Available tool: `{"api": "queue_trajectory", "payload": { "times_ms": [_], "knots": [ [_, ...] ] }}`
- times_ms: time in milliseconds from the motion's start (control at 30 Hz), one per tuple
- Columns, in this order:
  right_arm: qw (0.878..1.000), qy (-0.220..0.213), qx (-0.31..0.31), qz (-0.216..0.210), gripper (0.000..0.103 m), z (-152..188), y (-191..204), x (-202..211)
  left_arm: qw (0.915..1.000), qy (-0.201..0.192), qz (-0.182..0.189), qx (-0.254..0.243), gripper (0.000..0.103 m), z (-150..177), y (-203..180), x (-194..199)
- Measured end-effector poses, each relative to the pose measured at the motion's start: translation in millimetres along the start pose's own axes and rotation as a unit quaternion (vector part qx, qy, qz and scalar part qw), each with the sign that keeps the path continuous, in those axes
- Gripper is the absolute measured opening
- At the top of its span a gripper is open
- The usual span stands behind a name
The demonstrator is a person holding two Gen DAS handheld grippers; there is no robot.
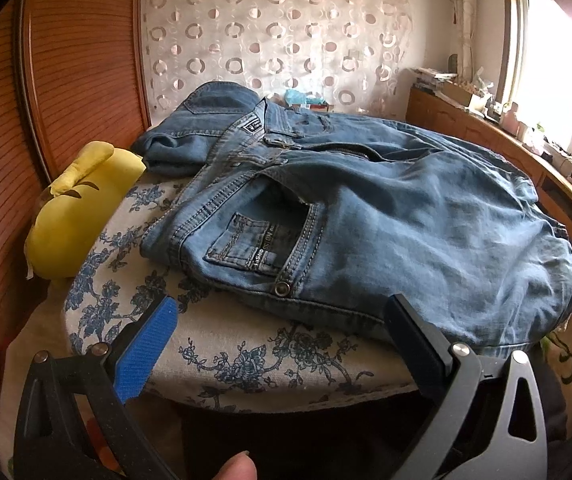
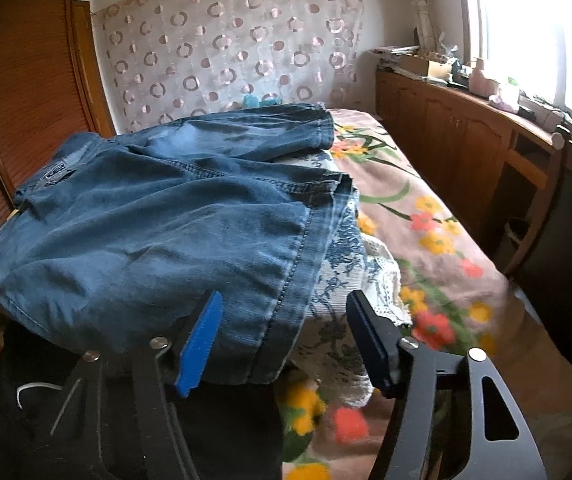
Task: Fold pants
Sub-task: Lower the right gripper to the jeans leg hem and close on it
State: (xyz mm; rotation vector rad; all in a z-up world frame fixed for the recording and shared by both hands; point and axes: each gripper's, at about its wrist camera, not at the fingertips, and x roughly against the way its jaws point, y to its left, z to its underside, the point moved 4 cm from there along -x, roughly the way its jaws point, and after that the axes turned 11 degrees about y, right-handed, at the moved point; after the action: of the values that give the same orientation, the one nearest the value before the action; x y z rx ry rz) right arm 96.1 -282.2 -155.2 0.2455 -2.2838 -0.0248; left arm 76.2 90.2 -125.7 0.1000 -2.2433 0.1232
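Observation:
Blue jeans [image 1: 386, 216] lie crumpled on a round pad with blue flower print [image 1: 221, 344], waistband and front pocket toward the left. My left gripper [image 1: 281, 320] stands open just before the near edge of the jeans, by the pocket rivet, with nothing gripped. In the right wrist view the jeans [image 2: 157, 224] end in a stitched hem that hangs over the pad's near edge. My right gripper [image 2: 286, 340] is open around that hem. The blue left pad [image 2: 199, 348] lies against the denim and the right finger [image 2: 370, 344] stands clear of it.
A yellow plush toy [image 1: 73, 216] leans at the pad's left, against a wooden slatted panel [image 1: 1, 160]. A flowered bedspread [image 2: 418, 232] stretches to the right, with a wooden cabinet [image 2: 446, 132] and a chair [image 2: 542, 200] beyond. A thumb [image 1: 237, 468] shows at the bottom.

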Motion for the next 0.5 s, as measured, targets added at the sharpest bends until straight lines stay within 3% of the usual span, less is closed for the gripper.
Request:
{"api": "queue_trajectory", "payload": {
  "times_ms": [167,233,500],
  "knots": [
    [1.000,-0.001,0.007,0.006,0.057,6,3,5,0.9999,-0.002,0.007,0.011,0.103,3,6,-3],
    [1.000,-0.004,0.007,0.008,0.049,3,-4,1,0.9999,0.001,0.005,0.012,0.103,4,8,-5],
    [1.000,-0.013,0.018,0.014,0.033,-3,-14,-18,0.9998,0.003,0.005,0.017,0.103,6,13,-7]
  ]
}}
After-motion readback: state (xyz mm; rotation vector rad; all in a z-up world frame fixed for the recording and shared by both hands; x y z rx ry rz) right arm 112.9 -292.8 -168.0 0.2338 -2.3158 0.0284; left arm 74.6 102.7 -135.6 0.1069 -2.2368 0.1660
